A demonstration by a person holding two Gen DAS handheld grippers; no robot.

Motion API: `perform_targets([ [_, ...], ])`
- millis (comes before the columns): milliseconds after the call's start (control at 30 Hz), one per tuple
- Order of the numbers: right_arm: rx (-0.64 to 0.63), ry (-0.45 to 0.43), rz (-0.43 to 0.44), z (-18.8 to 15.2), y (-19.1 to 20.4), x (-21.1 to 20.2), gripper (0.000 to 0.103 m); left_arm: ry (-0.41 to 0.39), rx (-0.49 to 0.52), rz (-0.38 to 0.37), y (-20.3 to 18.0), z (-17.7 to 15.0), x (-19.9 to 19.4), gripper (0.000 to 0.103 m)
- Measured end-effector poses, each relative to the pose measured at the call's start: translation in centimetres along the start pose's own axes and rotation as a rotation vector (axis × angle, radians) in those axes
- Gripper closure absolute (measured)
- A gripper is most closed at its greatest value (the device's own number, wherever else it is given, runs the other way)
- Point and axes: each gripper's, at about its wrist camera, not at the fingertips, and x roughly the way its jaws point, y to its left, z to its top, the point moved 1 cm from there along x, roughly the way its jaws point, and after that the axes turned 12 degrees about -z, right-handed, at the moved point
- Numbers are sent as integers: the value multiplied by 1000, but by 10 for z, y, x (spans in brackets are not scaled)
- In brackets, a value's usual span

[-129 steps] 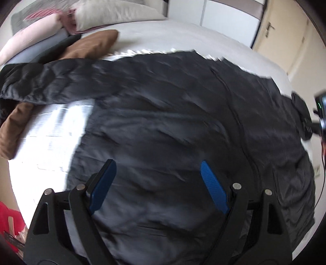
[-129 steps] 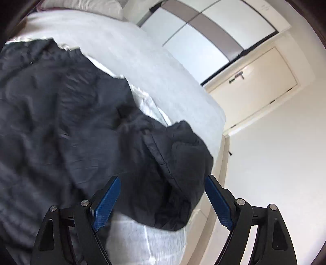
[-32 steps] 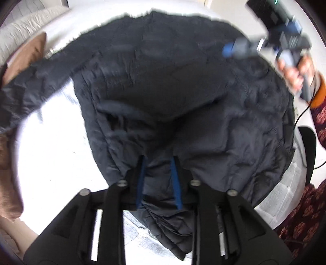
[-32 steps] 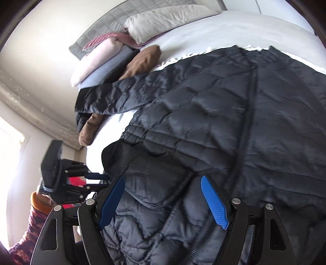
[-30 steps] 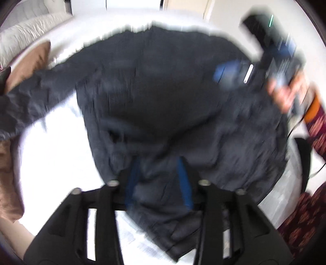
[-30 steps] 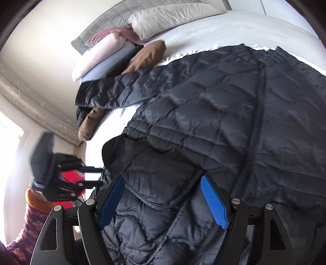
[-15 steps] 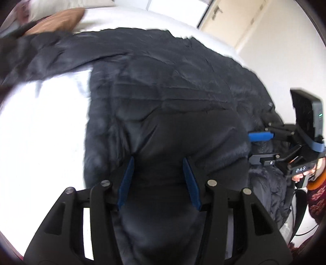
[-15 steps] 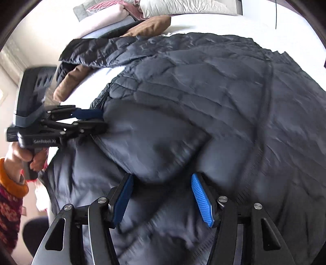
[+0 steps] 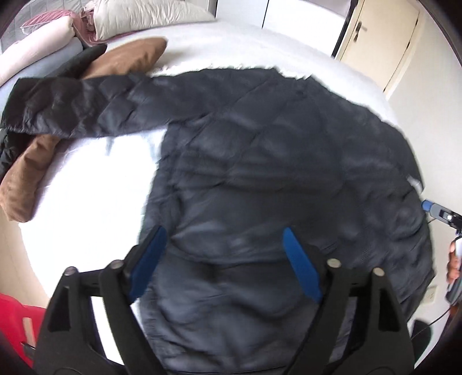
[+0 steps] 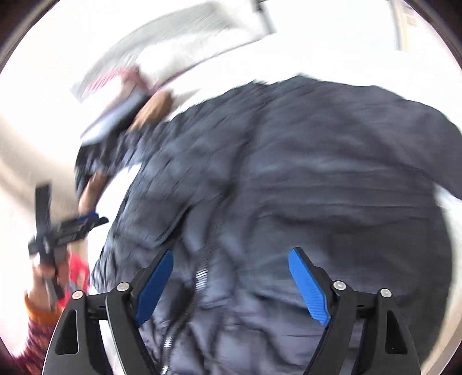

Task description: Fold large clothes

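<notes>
— Where is it lying?
— The black quilted puffer jacket (image 9: 274,173) is lying across my white bed (image 9: 95,202), one sleeve reaching the pillow edge.
— Grippers?
— My left gripper (image 9: 222,259) and right gripper (image 10: 231,277) are hovering, jaws just opening wide, gripping nothing.

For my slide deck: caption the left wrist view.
Open left gripper above a dark quilted jacket spread on a white bed, one sleeve stretched toward the pillows.

Bright daylight, fisheye warp, heavy motion blur
</notes>
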Motion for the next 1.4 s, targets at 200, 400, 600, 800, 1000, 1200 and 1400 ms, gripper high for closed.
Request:
perform_targets([
  [200,123,-86,-158,6,-91,-30,11,39,-14,4,-47,14,30,4],
  [400,383,-91,-180,-5,-193,-24,11,32,-79,-49,-49,-4,72,4],
  [600,635,-96,-78,-12,-265,11,11,-66,-112,-36,-50,5,70,4],
  [800,812,-172,-17,-4,-300,37,11,-67,-107,-23,-37,2,68,4],
  [1000,912,-250,-66,14,-327,55,16,-78,-163,-98,-24,-1,65,4],
  [1200,1113,-307,-56,17,-361,77,37,-93,-162,-115,-24,3,65,4],
  [1400,1101,-338,-151,45,-372,60,89,-75,-182,-116,-20,6,66,4],
])
